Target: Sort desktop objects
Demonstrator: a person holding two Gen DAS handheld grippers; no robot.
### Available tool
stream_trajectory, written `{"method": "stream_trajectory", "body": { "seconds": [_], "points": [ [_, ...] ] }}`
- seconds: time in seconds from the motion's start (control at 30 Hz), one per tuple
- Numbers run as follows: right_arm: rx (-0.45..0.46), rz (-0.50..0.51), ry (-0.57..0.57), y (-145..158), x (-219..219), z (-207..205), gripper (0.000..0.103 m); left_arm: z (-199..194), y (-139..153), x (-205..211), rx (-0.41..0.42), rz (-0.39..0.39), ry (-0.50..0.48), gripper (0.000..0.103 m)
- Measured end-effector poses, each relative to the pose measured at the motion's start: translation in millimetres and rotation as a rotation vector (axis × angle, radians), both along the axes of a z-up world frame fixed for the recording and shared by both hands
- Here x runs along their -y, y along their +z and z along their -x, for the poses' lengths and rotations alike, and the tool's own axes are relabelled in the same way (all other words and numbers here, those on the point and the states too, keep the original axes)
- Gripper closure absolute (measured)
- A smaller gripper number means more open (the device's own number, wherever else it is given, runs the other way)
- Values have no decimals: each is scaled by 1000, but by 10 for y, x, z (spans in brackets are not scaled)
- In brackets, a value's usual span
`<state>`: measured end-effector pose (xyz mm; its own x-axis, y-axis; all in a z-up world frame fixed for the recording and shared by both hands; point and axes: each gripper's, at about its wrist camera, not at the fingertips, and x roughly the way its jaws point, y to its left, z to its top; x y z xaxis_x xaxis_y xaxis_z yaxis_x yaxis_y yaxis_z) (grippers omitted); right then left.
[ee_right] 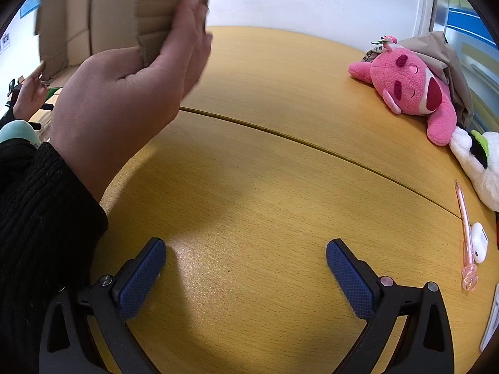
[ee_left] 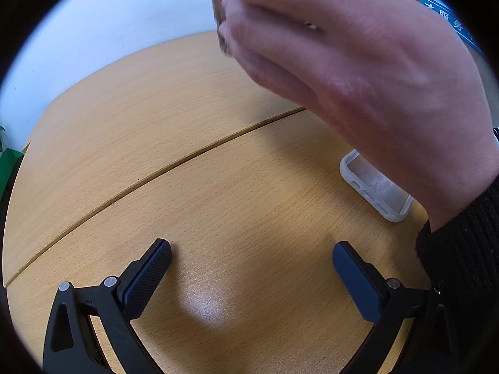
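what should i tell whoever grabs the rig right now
Left gripper: open, empty, over the table.
Right gripper: open, empty.
A bare hand holds the cardboard box up at the far left.
To sort: pink plush, white plush, pink pen, earbud case on the right; phone case near the left gripper.
Nothing gripped yet; all sorting remains.

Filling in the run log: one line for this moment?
left gripper: open, empty | right gripper: open, empty | hand: holding cardboard box | table

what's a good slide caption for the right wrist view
Open right gripper over the wooden table; a hand grips a cardboard box.
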<state>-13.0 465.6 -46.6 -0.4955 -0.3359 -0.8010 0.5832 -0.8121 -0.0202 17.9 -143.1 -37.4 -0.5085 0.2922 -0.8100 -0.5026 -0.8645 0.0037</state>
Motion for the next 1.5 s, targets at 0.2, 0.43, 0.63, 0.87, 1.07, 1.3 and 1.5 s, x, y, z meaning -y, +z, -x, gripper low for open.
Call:
{"method": "stream_trajectory", "body": {
  "seconds": [0.2, 0.43, 0.63, 0.87, 1.07, 1.3, 1.5],
  "points": [
    [0, 0, 1, 1, 3, -6, 0, 4, -6, -24, 0, 0, 1, 0],
    [0, 0, 1, 1, 6, -10, 0, -4, -6, -32, 0, 0, 1, 0],
    [0, 0, 1, -1, 8, -11, 0, -1, -4, -48, 0, 0, 2, 0],
    [0, 0, 1, -2, 10, -13, 0, 0, 2, -53, 0, 1, 2, 0],
    [0, 0, 2, -3, 12, -15, 0, 4, -7, -61, 0, 1, 3, 0],
    [0, 0, 2, -6, 13, -15, 0, 5, -6, -66, 0, 1, 4, 0],
    [0, 0, 2, -7, 14, -16, 0, 6, -7, -70, 0, 1, 4, 0]
  ]
}}
